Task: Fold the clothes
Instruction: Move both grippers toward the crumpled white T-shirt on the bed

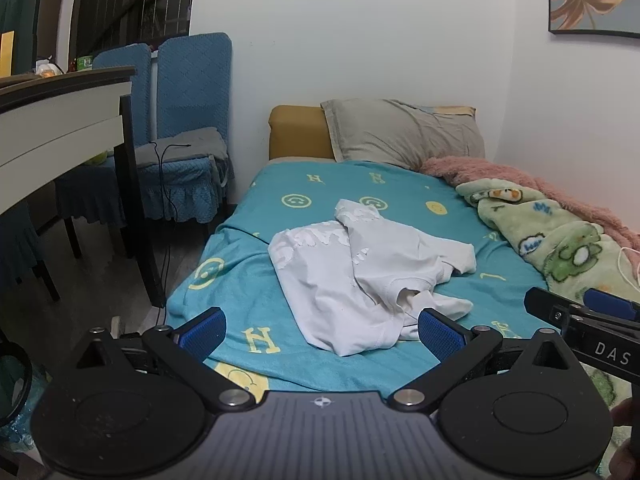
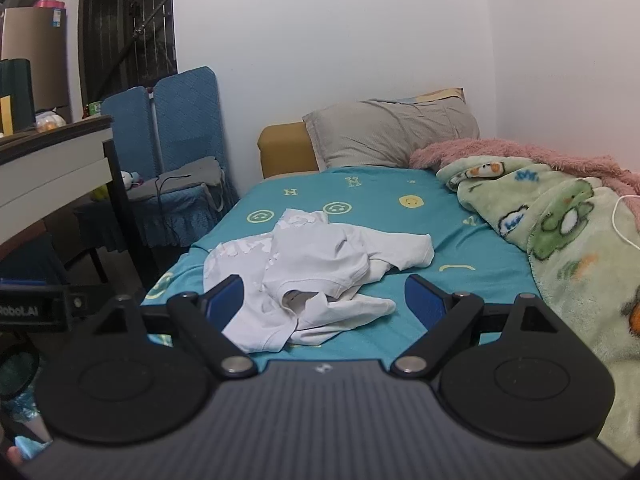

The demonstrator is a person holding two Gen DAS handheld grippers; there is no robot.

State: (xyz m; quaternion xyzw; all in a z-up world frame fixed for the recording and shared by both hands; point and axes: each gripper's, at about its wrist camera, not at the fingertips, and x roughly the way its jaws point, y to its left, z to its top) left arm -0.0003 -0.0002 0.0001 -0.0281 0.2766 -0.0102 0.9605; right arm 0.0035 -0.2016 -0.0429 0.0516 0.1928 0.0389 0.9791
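Crumpled white shirt [image 1: 360, 276] mid-bed, teal sheet [image 1: 248, 292] bare around it, left gripper [image 1: 322, 330] and right gripper [image 2: 324, 300] wide, empty

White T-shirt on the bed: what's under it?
The crumpled white T-shirt lies on the teal smiley-print bedsheet, which shows all around it. Anything beneath the shirt itself is covered, so I cannot tell. Both grippers hover open, short of it.

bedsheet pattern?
Teal bedsheet with pale yellow smiley faces and letter H prints; clearest in the left wrist view.
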